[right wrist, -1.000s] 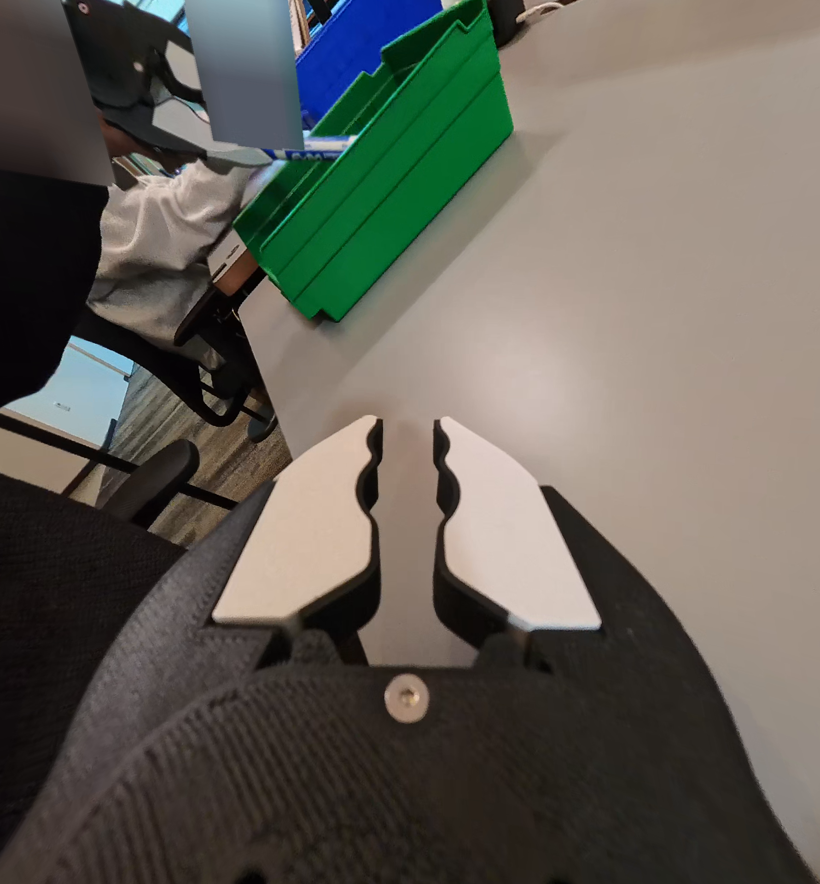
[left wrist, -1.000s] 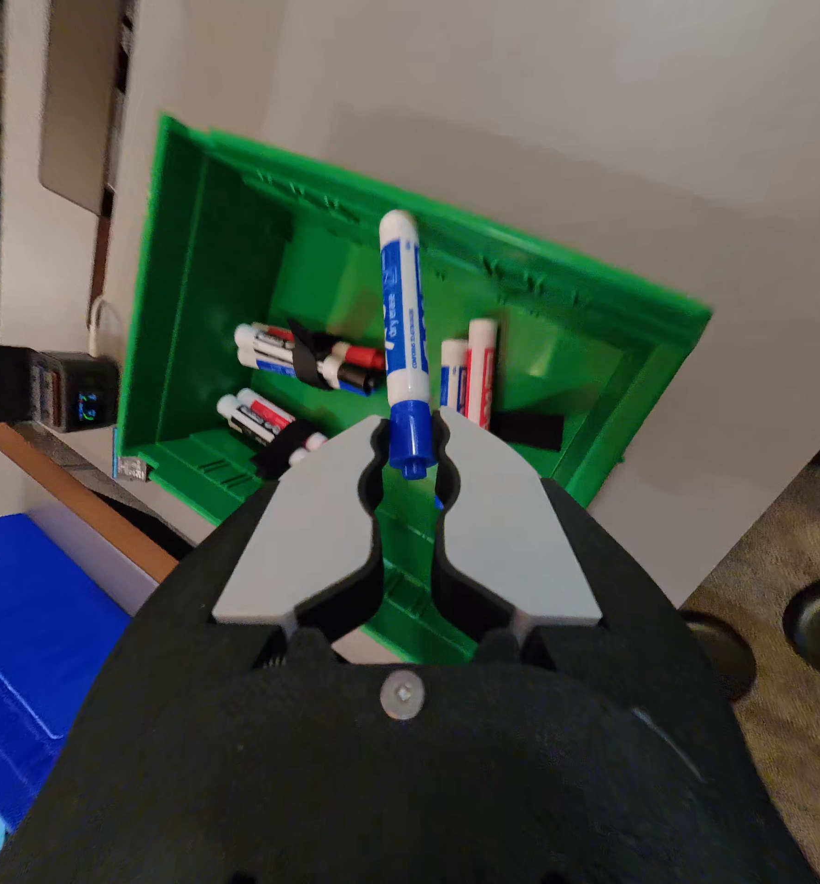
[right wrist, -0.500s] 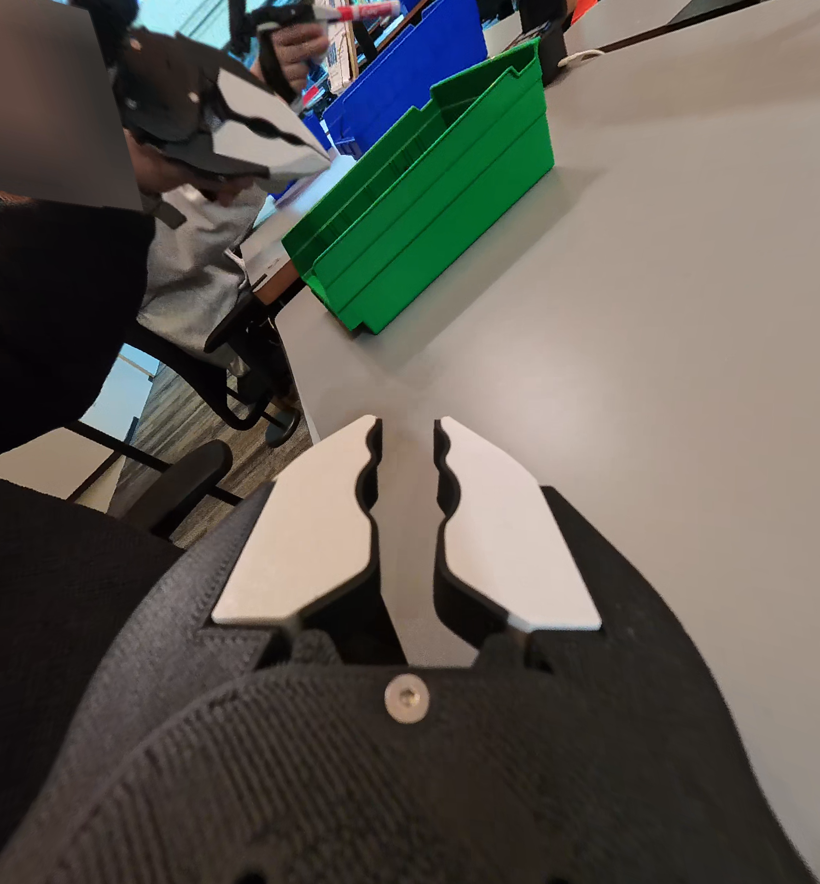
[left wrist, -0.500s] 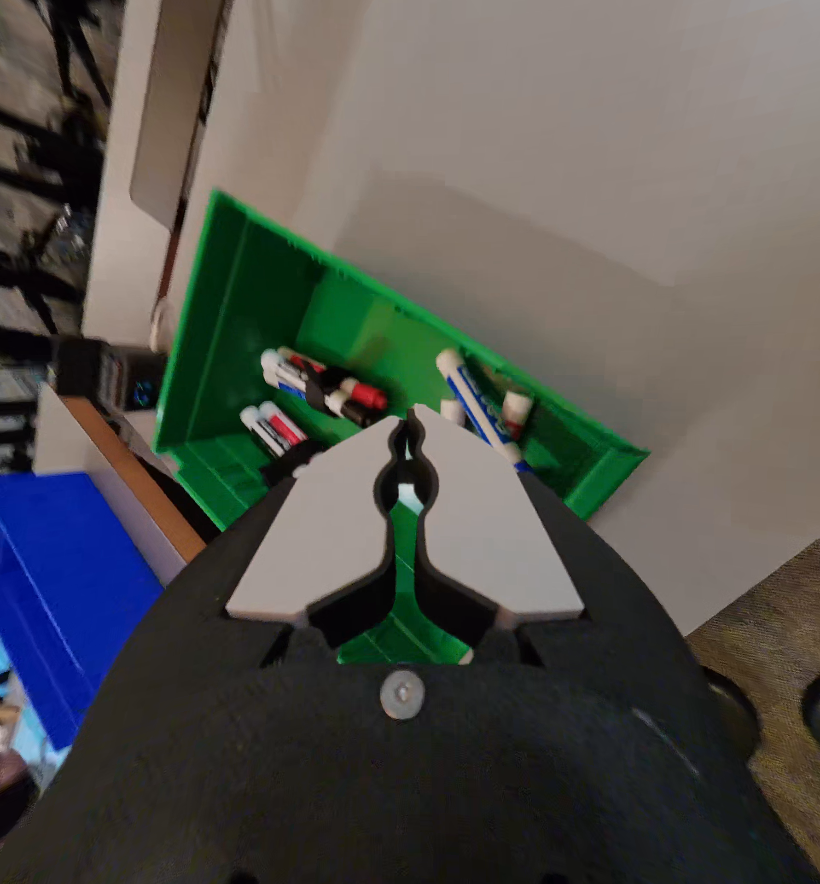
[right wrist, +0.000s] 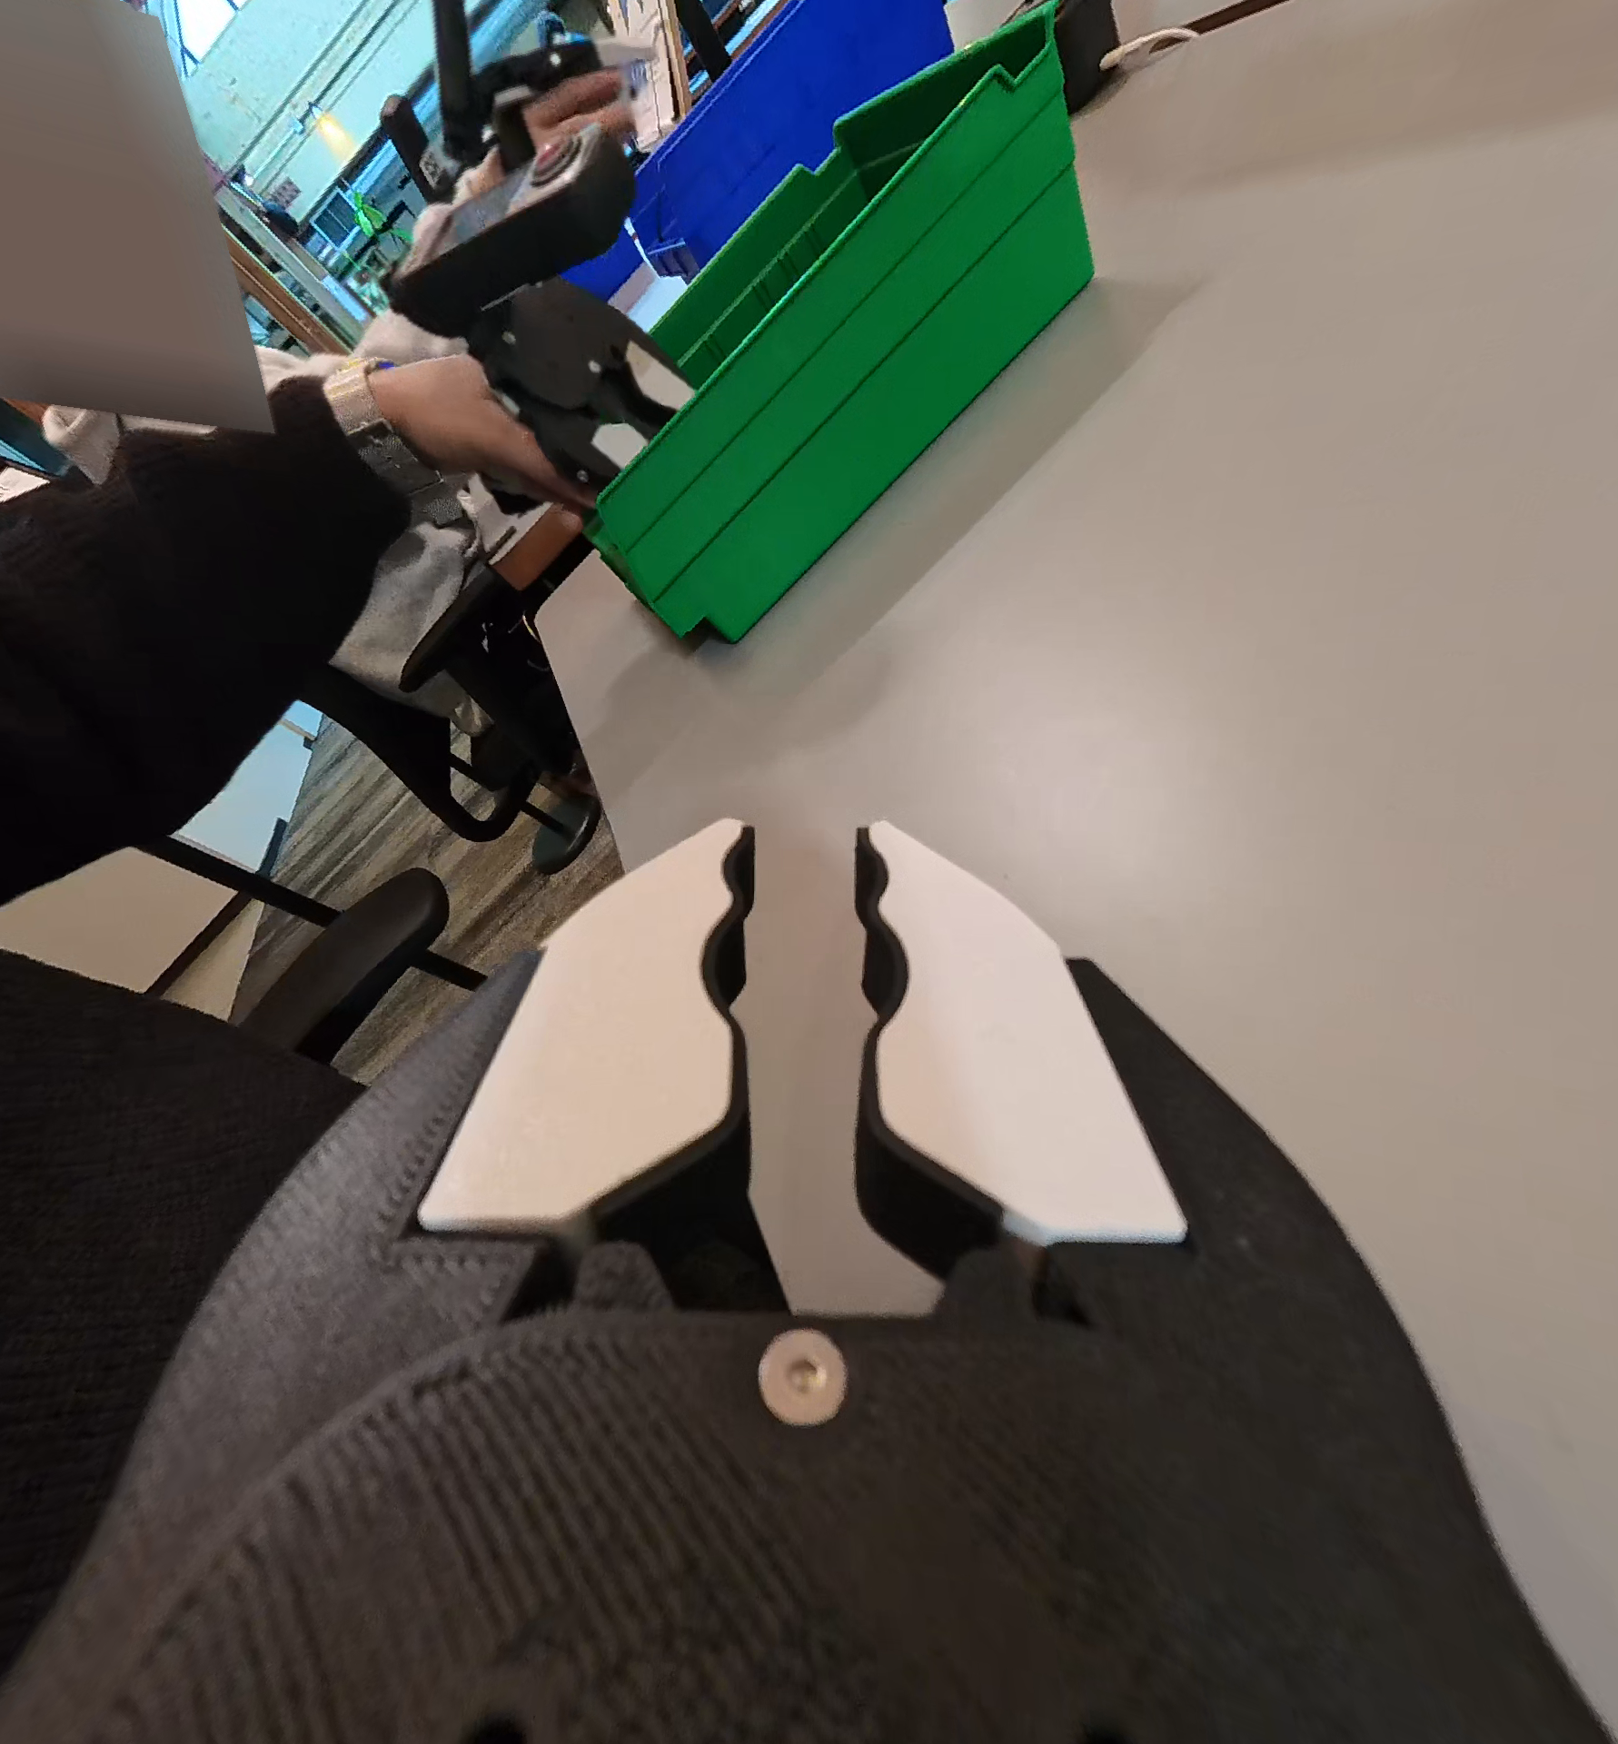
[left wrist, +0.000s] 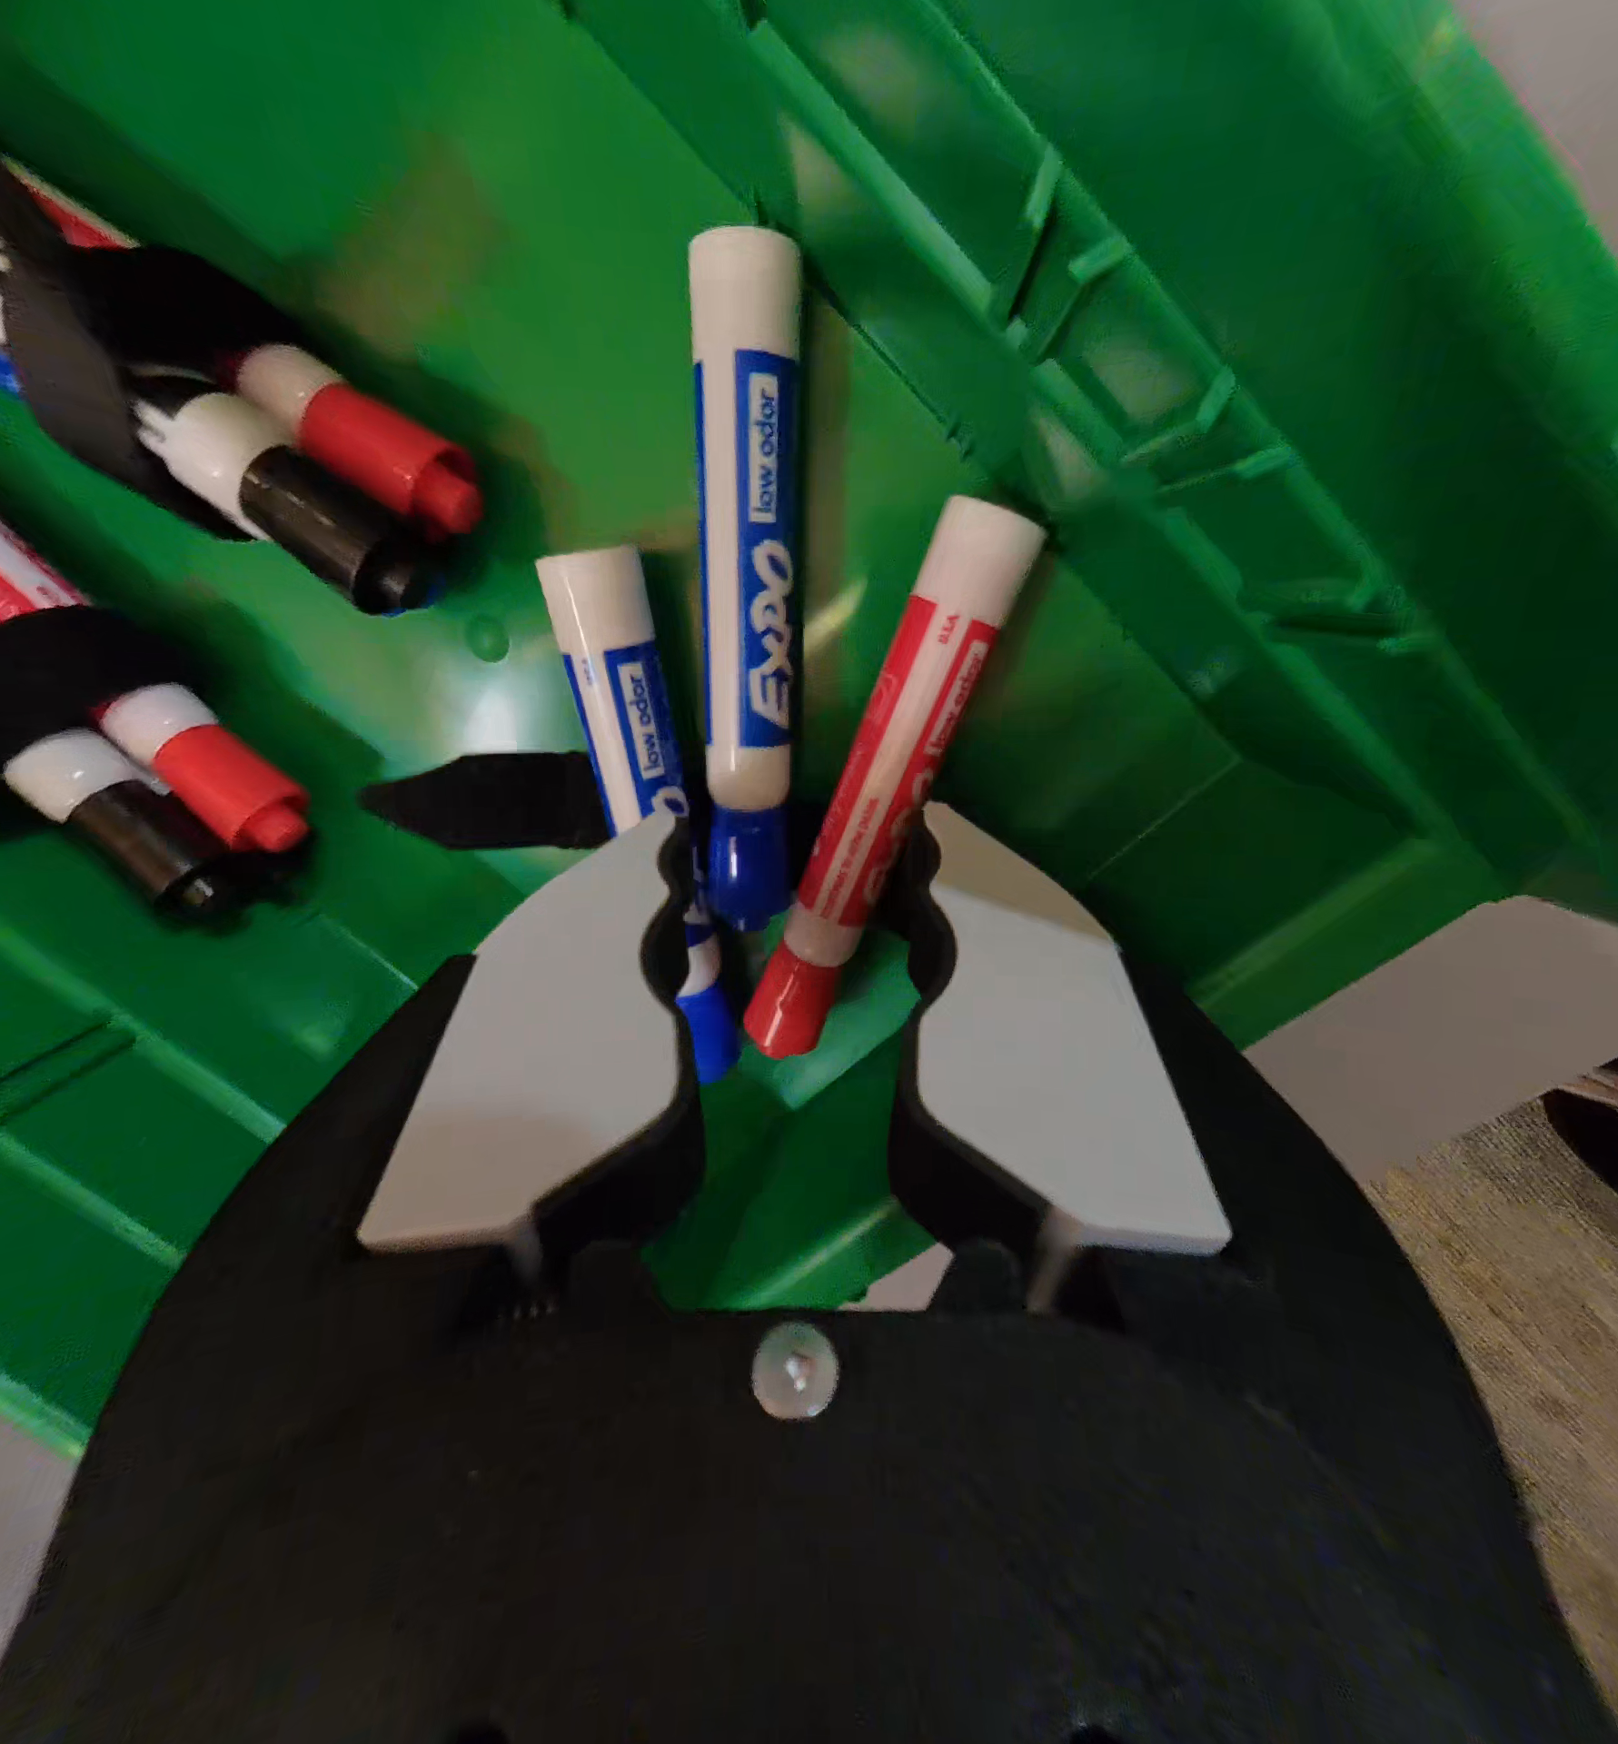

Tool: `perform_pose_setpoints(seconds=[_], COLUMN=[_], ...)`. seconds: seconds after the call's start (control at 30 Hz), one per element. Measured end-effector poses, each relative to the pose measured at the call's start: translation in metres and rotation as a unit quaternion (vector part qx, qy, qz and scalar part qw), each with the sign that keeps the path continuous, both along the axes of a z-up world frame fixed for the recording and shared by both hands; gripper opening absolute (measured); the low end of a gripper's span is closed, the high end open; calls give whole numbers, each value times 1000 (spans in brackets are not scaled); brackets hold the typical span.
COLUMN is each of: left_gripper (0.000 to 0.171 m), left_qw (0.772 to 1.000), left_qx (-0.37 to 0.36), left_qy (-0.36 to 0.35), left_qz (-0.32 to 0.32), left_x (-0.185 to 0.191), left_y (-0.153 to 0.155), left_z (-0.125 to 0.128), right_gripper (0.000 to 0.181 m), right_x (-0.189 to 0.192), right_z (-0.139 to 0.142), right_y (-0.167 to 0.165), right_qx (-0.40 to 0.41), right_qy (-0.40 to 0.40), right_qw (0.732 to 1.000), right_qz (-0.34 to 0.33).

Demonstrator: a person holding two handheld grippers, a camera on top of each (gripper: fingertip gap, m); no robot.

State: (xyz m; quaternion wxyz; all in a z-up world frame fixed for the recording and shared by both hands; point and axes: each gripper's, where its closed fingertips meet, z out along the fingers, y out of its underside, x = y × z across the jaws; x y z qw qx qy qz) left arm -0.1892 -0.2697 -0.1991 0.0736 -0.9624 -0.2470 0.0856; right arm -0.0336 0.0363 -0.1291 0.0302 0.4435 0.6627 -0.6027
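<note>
My left gripper is open low inside the green bin. Its jaws stand either side of the cap ends of three loose markers: a long blue marker, a second blue marker and a red marker. A loose black strap lies just left of them. My right gripper is open and empty, hovering over the grey table, well short of the green bin. The left gripper also shows there, at the bin's near end.
Two bundles of red and black markers bound with black straps lie in the bin's left part. A blue bin stands behind the green one. A person's sleeve and an office chair are at the table's left edge.
The left gripper held the long blue marker above the bin, let it drop in, shut empty, then came down into the bin and opened around the three markers. The right gripper barely moved.
</note>
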Motion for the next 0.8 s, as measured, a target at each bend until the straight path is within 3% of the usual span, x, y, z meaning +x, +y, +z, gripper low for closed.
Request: perform_pose_setpoints(seconds=[0.13, 0.47, 0.8], left_gripper=[34, 39, 35], left_qw=[1000, 999, 997], left_qx=[-30, -13, 27], left_qy=[7, -39, -57], left_qz=[0, 32, 36], left_x=[-7, -11, -4], left_y=[-3, -8, -2], left_z=[-5, -16, -4], right_gripper=[21, 21, 21], right_x=[-3, -4, -5], right_z=[-2, -3, -3], right_y=[3, 5, 7], right_qx=[0, -11, -15], right_qy=[-3, -12, -15], right_qw=[1000, 1000, 1000], right_qz=[-6, -6, -6])
